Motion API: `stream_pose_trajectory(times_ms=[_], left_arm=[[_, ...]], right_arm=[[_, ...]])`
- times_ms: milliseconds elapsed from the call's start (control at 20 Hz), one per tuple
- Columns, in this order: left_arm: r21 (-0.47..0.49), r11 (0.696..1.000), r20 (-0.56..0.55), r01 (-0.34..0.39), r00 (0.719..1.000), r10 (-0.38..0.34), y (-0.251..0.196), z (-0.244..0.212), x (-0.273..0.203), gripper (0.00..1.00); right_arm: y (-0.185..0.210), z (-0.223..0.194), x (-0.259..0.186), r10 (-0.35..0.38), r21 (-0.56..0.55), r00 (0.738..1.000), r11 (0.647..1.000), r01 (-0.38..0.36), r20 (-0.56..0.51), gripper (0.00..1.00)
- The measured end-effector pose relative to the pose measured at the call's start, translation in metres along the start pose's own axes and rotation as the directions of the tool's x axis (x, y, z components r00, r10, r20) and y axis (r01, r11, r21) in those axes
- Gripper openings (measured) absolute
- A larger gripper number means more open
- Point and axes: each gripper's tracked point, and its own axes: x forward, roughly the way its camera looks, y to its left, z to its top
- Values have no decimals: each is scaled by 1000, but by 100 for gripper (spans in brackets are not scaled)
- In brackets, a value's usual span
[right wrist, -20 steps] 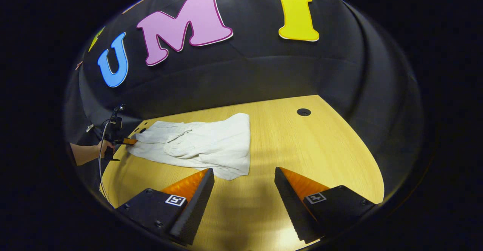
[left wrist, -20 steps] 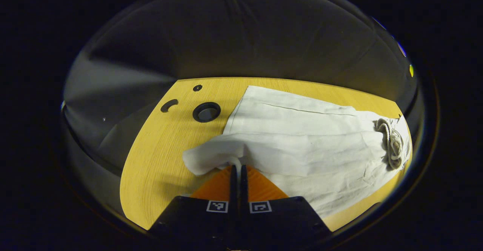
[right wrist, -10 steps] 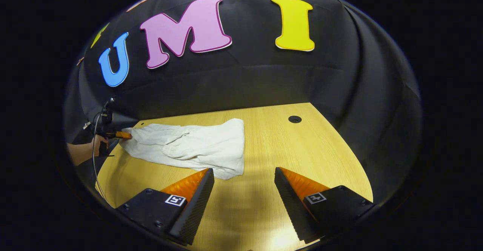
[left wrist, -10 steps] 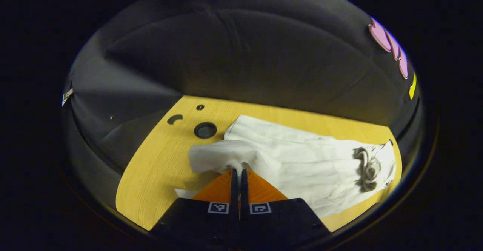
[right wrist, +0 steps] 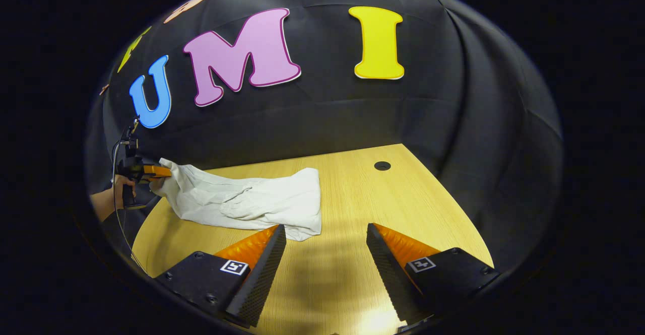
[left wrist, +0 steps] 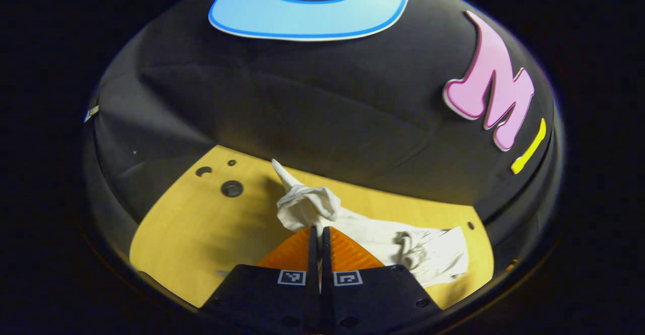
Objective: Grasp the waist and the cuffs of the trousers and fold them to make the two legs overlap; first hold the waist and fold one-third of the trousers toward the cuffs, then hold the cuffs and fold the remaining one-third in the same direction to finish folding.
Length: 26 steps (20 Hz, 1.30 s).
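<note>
Pinching a cuff of the trousers (left wrist: 322, 209) in my closed left claw (left wrist: 319, 231), I judge them soft and light; right claw (right wrist: 326, 234) gapes empty.

Surface: wooden table (right wrist: 403, 209), light yellow grain, curved front edge, set against the black cloth wall. One small dark round hole (right wrist: 382, 165) near the far edge in the right gripper view. Left gripper view: a larger round grommet (left wrist: 232, 189) with two smaller dark openings just beside it. White trousers (right wrist: 252, 204) lie across the table, crumpled; one end is raised off the wood, the rest rests flat.
</note>
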Motion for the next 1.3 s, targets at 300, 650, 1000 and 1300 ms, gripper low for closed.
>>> stream_pose_trajectory(times_ms=[300, 650, 1000, 1300], left_arm=[[-2, 990, -2, 144, 990, -144, -110, 1, -5, 6], [-4, 951, -61, 309, 949, -309, -230, -30, 3, 6], [-19, 909, -157, 416, 897, -414, -324, -80, 17, 6], [68, 905, -263, 421, 882, -391, -362, -133, 31, 6]], right_arm=[[-21, 3, -16, -43, 56, 998, 998, 41, 35, 98], [-39, 1, -30, -83, 96, 995, 992, 78, 59, 98], [-66, -8, -47, -135, 152, 989, 980, 126, 56, 98], [-76, -13, -61, -154, 149, 986, 978, 145, 56, 98]])
